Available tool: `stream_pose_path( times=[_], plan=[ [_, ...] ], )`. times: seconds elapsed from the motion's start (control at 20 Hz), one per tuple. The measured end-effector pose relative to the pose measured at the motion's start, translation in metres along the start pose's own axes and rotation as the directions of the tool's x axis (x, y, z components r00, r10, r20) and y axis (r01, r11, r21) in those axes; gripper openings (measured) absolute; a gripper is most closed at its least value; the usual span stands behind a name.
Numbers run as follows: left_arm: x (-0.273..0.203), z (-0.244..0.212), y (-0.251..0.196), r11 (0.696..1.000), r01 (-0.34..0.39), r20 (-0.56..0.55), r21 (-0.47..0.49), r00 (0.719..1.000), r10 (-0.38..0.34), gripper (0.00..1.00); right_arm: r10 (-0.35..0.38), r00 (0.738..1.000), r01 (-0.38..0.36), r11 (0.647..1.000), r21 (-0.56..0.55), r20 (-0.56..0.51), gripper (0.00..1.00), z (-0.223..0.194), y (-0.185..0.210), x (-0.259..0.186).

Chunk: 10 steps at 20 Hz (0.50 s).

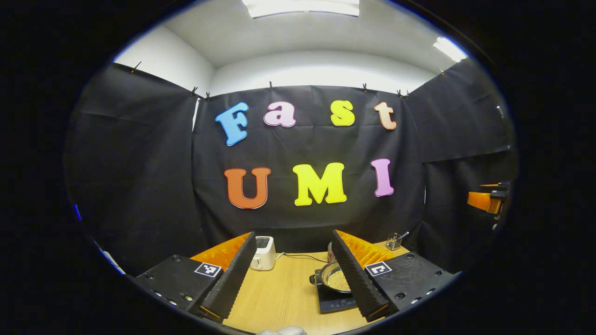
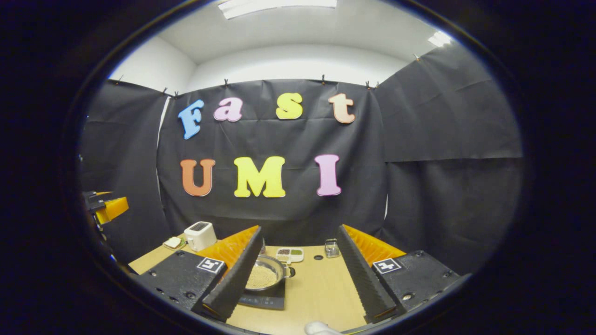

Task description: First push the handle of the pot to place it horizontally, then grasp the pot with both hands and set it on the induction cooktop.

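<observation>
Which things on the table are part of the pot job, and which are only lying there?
Part of the job:
pot, sitting on the induction cooktop
left gripper and right gripper, both open

Only lying there:
toaster
divided dish
wire holder

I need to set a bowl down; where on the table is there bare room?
Bare wood lies between the toaster and the induction cooktop, and right of the pot up to the table edge. The back edge is crowded: a divided dish, a wire holder.
</observation>
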<state>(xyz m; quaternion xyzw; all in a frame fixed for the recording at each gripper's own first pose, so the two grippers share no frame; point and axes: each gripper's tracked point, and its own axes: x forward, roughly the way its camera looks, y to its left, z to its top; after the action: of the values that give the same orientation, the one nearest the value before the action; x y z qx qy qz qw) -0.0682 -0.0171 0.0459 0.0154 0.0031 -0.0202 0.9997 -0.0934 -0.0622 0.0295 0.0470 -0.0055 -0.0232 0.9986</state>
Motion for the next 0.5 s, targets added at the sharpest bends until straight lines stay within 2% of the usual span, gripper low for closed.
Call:
stream_pose_path(
  times=[0.5],
  plan=[
    [0.0006, 0.0006, -0.0004, 1.0, 0.012, 0.013, -0.012, 1.0, -0.012, 0.96, 0.026, 1.0, -0.025, 0.999, -0.023, 0.018, 1.0, 0.0065, 0.0109, -0.0039]
  ],
)
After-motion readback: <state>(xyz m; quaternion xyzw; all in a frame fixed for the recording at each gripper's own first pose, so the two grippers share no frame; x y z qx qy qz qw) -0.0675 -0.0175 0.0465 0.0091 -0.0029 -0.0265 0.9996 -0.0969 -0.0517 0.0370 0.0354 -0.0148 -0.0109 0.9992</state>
